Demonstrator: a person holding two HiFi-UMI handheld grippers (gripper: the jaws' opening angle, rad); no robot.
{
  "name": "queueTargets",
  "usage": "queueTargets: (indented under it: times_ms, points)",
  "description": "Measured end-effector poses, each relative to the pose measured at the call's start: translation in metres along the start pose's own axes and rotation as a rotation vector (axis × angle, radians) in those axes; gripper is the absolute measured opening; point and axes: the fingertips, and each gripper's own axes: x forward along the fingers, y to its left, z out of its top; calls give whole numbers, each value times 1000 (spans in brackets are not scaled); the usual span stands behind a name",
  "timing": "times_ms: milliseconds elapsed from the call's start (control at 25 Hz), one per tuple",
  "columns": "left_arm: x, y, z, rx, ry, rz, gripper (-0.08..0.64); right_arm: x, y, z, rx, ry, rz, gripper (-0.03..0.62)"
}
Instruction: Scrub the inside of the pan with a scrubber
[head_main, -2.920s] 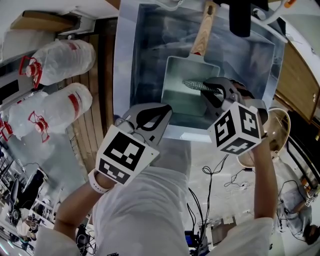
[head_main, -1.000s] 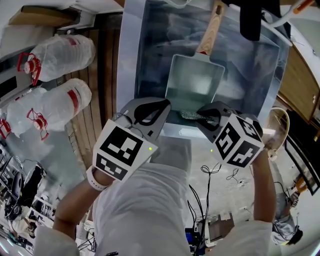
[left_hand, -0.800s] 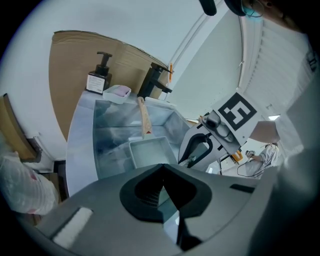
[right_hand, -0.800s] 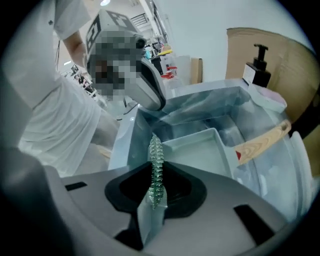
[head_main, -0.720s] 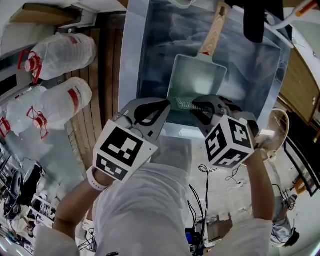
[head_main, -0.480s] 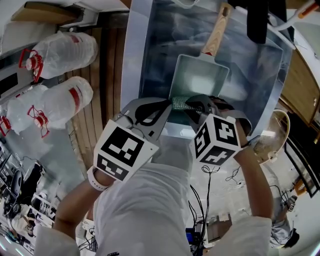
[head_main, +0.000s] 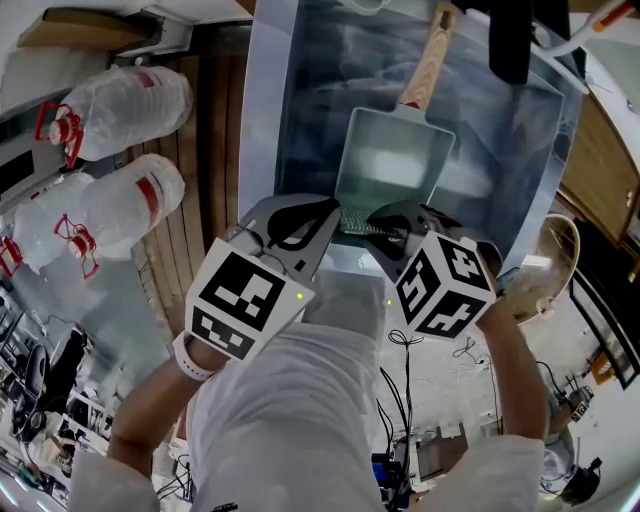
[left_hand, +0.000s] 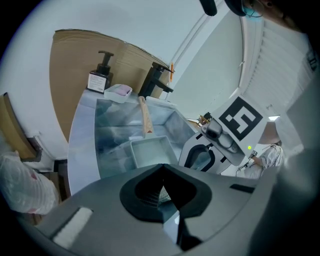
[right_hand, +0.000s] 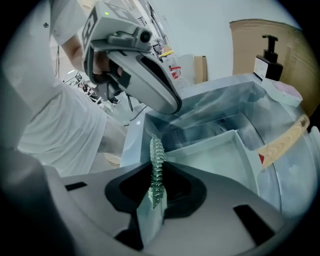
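A rectangular metal pan (head_main: 392, 162) with a wooden handle (head_main: 425, 68) lies in the steel sink (head_main: 262, 120). My right gripper (head_main: 371, 222) is shut on a flat steel-mesh scrubber (head_main: 352, 217), held on edge at the pan's near rim. In the right gripper view the scrubber (right_hand: 156, 167) stands up between the jaws of the right gripper (right_hand: 156, 176), with the pan (right_hand: 215, 155) beyond. My left gripper (head_main: 333, 208) hovers just left of the scrubber, jaws shut with nothing in them. The left gripper view has the left gripper (left_hand: 162, 169) over the sink's near wall, the pan (left_hand: 149, 152) ahead.
A black faucet (left_hand: 155, 80), a soap pump bottle (left_hand: 98, 75) and a pink dish (left_hand: 119, 90) stand behind the sink. Two large plastic water bottles (head_main: 118, 115) lie on wooden slats (head_main: 205, 160) left of the sink. Cables cross the floor below.
My right gripper has carried the scrubber from the middle of the pan back to its near left rim, close to the left gripper. The left gripper has stayed put.
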Motion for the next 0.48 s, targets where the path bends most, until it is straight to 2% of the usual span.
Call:
queueTargets:
  times_ms: [240, 480]
  points:
    - [-6, 4, 14, 6, -11, 10, 6, -21, 1, 1, 51, -41, -14, 62]
    - [-24, 1, 37, 32, -46, 29, 5, -56, -4, 13, 103, -119, -128, 63]
